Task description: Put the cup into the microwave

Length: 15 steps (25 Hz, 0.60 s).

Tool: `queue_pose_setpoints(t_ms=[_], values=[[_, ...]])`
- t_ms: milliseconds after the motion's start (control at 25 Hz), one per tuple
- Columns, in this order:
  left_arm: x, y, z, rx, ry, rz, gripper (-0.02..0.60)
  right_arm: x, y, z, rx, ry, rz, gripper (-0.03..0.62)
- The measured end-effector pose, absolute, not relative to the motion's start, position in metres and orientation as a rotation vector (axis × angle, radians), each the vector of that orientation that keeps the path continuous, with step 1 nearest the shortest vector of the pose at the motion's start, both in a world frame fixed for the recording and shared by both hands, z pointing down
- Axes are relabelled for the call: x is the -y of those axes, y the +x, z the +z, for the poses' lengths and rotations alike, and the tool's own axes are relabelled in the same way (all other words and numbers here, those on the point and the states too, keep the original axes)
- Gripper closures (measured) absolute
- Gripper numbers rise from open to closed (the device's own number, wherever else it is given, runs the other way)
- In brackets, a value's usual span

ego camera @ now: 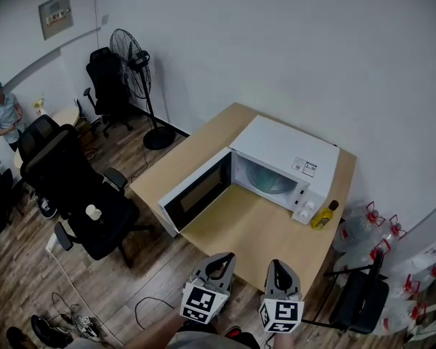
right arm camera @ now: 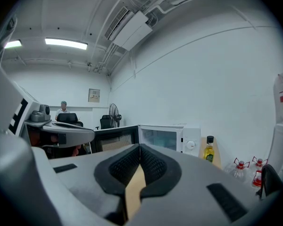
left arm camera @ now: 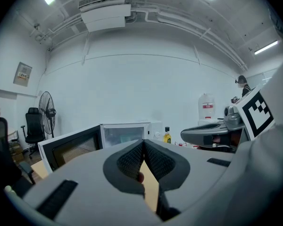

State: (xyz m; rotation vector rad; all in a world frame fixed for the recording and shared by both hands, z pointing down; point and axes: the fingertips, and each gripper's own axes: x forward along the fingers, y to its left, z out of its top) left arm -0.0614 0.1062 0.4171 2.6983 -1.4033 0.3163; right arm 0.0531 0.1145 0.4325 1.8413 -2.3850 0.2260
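Hovering | left gripper [ego camera: 221, 260], right gripper [ego camera: 277, 267]: ribbed fingers [left arm camera: 131, 163] together, empty | boxy white microwave [ego camera: 291, 150] open

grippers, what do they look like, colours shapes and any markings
Both the left gripper and the right gripper are light grey moulded plastic, narrowing toward two jaws. Each carries a cube with black-and-white square markers on its faces. The jaws are lined with dark pads that have a fine grid texture. No cables show.

Grey fingers [left arm camera: 75, 173], black-and-white marker cubes [ego camera: 203, 302]
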Motion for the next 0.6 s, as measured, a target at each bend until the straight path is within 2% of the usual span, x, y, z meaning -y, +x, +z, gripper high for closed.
queue_pose_setpoints(t_ms=[600], values=[[-0.0999,-0.058,0.4206,1.391,2.698,0.322,0.56,-0.1074,0.0582,0.4364,2.376,1.856,0.242,0.576]])
